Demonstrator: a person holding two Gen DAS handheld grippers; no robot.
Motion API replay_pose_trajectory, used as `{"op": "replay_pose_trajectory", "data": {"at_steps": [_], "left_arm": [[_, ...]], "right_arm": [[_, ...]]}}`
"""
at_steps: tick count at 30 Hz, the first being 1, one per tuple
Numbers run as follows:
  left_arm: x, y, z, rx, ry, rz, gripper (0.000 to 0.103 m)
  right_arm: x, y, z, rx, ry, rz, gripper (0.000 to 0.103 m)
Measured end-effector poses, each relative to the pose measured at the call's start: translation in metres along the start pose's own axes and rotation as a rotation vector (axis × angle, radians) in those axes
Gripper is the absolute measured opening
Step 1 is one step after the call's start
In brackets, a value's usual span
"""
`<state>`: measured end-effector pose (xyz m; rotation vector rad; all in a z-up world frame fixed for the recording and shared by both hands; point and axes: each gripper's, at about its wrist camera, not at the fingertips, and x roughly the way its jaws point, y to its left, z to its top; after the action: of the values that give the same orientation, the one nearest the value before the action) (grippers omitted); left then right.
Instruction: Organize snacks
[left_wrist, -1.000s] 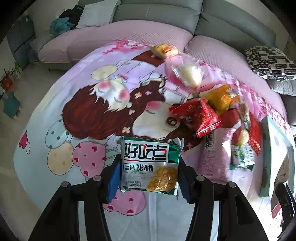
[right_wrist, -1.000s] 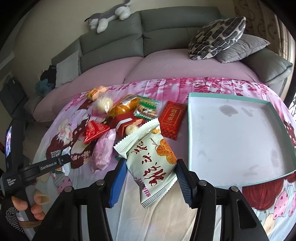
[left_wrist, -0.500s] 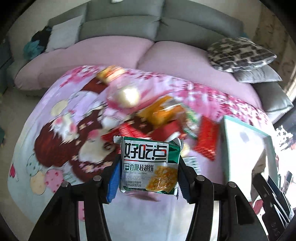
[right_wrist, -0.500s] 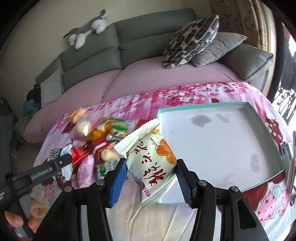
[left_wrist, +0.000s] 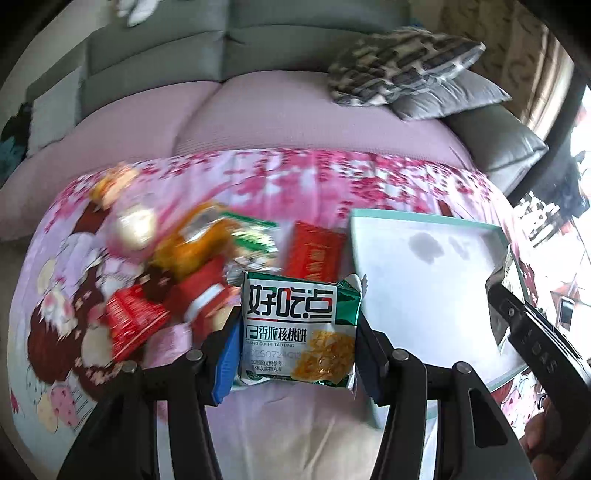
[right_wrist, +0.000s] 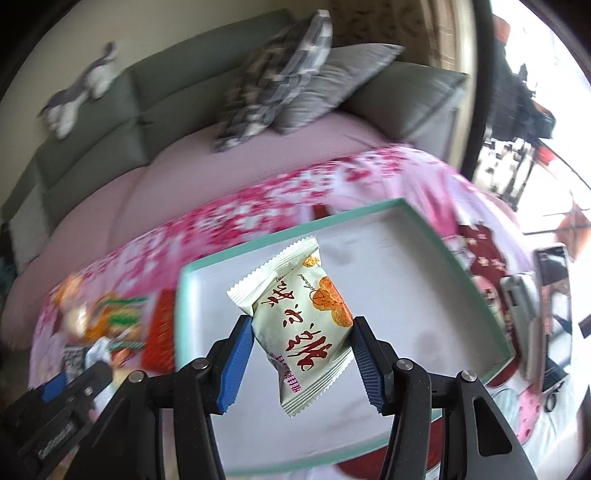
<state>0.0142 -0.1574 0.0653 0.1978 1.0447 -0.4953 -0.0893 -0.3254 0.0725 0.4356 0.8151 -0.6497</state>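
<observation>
Green-and-white foil packet (left_wrist: 299, 332) stays clamped in the left claw (left_wrist: 295, 354); crinkled cream packet (right_wrist: 306, 325), gripped by the right claw (right_wrist: 301, 363), now hangs over the teal-rimmed tray (right_wrist: 476, 280).

snack pile (left_wrist: 192, 266): motion-blurred, labels unreadable | tray (left_wrist: 436, 288): near corner hidden behind left gripper (left_wrist: 295, 350), right edge behind other gripper | plush (left_wrist: 140, 9): cut by top edge | cushions (right_wrist: 280, 85): blurred | phone (right_wrist: 554, 295): screen unreadable

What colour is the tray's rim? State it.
Teal-green, around a white inside; the tray shows best in the right wrist view.
</observation>
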Motion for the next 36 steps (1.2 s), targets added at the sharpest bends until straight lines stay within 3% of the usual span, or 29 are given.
{"op": "replay_pose_trajectory", "data": {"at_steps": [15,26,36], "left_arm": [[0.07,-0.089,0.027,0.121,0.003,-0.091,0.057],[0.102,-0.114,0.03,0.129,0.021,-0.093,0.057],[0.089,-0.11,0.031,0.12,-0.01,-0.065,0.064]], "right_arm": [[0.038,-0.053,0.011,0.087,-0.073,-0.124,0.057],[0.049,-0.072,0.01,0.12,-0.061,-0.146,0.058],[0.05,-0.073,0.011,0.121,-0.042,-0.139,0.059]]}}
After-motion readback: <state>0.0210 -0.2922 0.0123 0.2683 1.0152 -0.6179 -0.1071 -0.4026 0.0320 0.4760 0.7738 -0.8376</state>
